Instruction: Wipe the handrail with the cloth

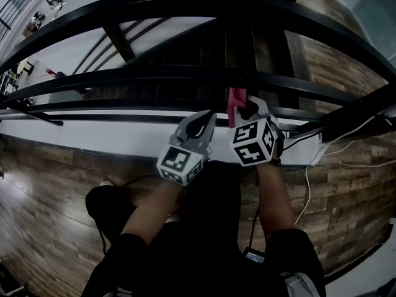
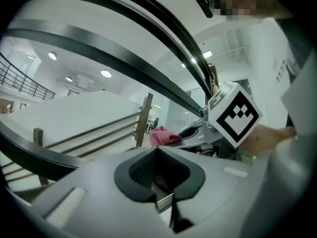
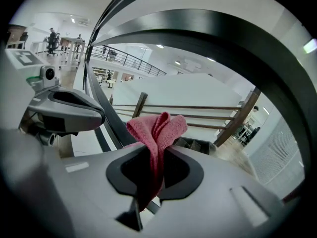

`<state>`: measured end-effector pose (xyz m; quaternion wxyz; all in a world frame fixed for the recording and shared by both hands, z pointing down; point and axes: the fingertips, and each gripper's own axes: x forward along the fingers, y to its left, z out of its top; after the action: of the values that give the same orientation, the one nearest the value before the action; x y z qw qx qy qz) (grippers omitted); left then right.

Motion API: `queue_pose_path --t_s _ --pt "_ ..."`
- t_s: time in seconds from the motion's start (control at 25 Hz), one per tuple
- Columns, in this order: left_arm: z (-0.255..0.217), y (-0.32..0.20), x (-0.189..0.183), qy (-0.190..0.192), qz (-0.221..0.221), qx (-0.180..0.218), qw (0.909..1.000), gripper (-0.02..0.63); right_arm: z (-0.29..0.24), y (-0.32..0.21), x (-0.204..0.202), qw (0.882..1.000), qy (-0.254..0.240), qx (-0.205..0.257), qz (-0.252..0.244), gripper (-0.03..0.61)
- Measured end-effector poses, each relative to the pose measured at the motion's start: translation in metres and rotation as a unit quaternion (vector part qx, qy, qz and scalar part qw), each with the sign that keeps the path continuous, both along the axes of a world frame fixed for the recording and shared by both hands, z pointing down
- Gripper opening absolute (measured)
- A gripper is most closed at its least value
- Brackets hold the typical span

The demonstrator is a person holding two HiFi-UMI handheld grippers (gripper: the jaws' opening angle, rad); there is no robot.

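- Cloth [image 3: 157,133]: pink, soft and light, so it will fold and bunch under pressure. My read is that it needs a firm pinch with a loose fold left free to press on the rail.
- It sits pinched mid-fold between the right gripper [image 1: 247,113] fingers, which are closed on it. A doubled lobe stands free above the fingertips, and a tail hangs down through the gap.
- In the head view, the cloth shows at frame centre, just above the right gripper's marker cube and over the lower black bars of the handrail [image 1: 185,5]. I can't tell whether it is touching them.
- The handrail is rigid and looks smooth. Judging by that, the cloth should slide easily, and the main risk is it pulling out of the pinch.
- Left gripper [image 1: 201,125]: fingers closed together with nothing between them. It is just left of the right one and tilted toward it.
- Both forearms reach up from the bottom of the frame to centre, with the grippers side by side and pointing at the rails.
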<state>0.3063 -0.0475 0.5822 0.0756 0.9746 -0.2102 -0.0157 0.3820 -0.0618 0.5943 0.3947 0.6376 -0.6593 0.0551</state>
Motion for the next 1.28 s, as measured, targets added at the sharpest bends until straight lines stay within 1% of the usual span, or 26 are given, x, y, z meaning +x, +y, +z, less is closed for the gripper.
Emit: queue_pose_path --t_s 0.16,0.36,0.44,0.52,0.72,0.8,0.88,1.0,1.16,1.28 --pt "-0.001 0.015 0.027 -0.004 0.03 0.012 0.9995 0.0 -0.002 0.015 0.027 1.0 0.011 -0.003 0.026 0.049" --pt "0.003 0.025 0.053 0.005 0.047 -0.006 0.9989 0.0 -0.001 0.033 0.056 0.998 0.02 -0.003 0.057 0.048" --pt "0.005 0.034 0.065 0.001 0.067 0.009 0.9977 0.0 -0.003 0.041 0.07 0.997 0.025 -0.003 0.075 0.049" --pt "0.005 0.044 0.081 -0.002 0.094 0.023 0.9953 0.0 -0.004 0.049 0.086 0.995 0.032 -0.003 0.094 0.048" --pt "0.009 0.069 0.112 0.026 0.142 0.009 0.9896 -0.002 -0.002 0.069 0.114 0.991 0.045 -0.009 0.124 0.049" --pt "0.012 0.075 0.119 0.026 0.153 0.008 0.9879 -0.002 -0.002 0.074 0.12 0.99 0.048 -0.007 0.132 0.049" --pt "0.016 0.076 0.124 0.024 0.155 0.003 0.9876 0.0 -0.003 0.078 0.126 0.989 0.052 -0.005 0.139 0.049" --pt "0.016 0.079 0.133 0.03 0.165 0.002 0.9858 0.0 -0.004 0.083 0.136 0.987 0.062 -0.001 0.147 0.049" --pt "0.013 0.087 0.145 0.041 0.191 0.007 0.9807 0.0 -0.003 0.09 0.153 0.984 0.072 0.0 0.165 0.049" --pt "0.009 0.1 0.157 0.052 0.218 0.017 0.9743 0.0 -0.003 0.099 0.169 0.981 0.077 0.003 0.18 0.049"
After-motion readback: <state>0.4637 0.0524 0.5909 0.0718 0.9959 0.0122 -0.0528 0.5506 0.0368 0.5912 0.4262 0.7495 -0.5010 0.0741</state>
